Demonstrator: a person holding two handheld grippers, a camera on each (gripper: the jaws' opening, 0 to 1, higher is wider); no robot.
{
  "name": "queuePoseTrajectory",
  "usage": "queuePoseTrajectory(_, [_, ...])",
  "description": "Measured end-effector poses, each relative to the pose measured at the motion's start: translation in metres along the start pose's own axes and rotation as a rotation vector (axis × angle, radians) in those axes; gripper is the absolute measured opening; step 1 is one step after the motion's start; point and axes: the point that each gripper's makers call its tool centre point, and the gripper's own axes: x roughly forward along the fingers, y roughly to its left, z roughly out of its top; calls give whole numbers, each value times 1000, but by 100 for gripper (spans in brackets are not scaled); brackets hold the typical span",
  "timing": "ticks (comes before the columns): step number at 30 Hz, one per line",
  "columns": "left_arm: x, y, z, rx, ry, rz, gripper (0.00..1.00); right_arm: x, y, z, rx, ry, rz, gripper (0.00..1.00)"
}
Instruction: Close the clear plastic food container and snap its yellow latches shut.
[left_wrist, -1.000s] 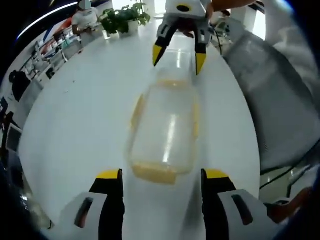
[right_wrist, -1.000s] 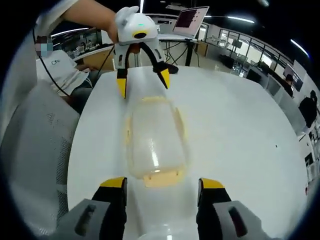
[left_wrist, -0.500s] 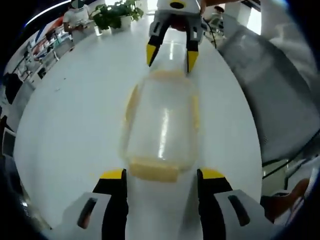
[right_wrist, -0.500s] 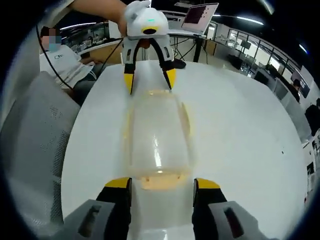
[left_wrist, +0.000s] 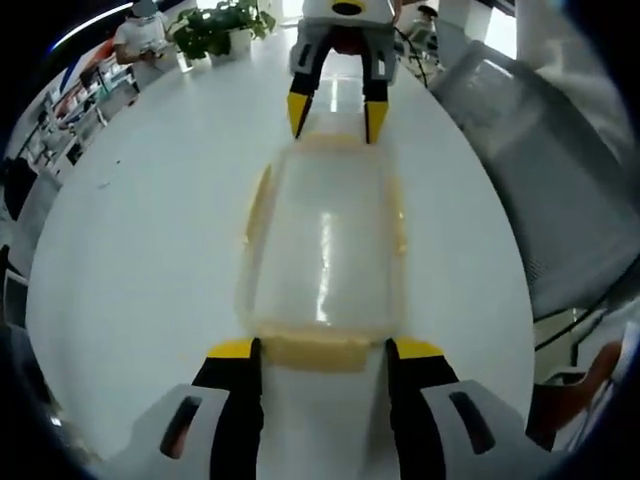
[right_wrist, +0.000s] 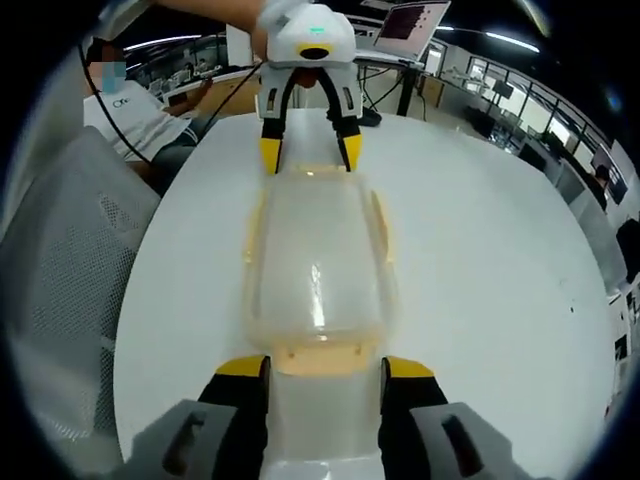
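Left gripper view: the container (left_wrist: 322, 250) lies lengthwise on the white table (left_wrist: 140, 260), lid on. The left gripper (left_wrist: 320, 350), jaws apart, brackets the near yellow latch (left_wrist: 318, 351). The right gripper (left_wrist: 333, 118), also spread, stands at the far end.

Right gripper view: the right gripper (right_wrist: 323, 366), jaws apart, straddles its near latch (right_wrist: 322, 355) of the container (right_wrist: 318, 258); the left gripper (right_wrist: 308, 156) meets the far end. A mesh chair (right_wrist: 60, 270) stands beside the table (right_wrist: 480, 270).

Open-plan office here: a big white table (right_wrist: 480, 260), mesh chair (right_wrist: 60, 270), open laptop (right_wrist: 405, 20) on a stand, potted plants (left_wrist: 215, 25), desks and ceiling strip lights behind.
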Motion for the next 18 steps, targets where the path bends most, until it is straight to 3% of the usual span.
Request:
queuePoseTrajectory(4, [-1, 3, 0, 4, 3, -4, 38, 2, -1, 0, -9, 6, 7, 41])
queuePoseTrajectory(18, [0, 3, -1, 21, 11, -7, 37, 6, 2, 4, -3, 14, 41, 37])
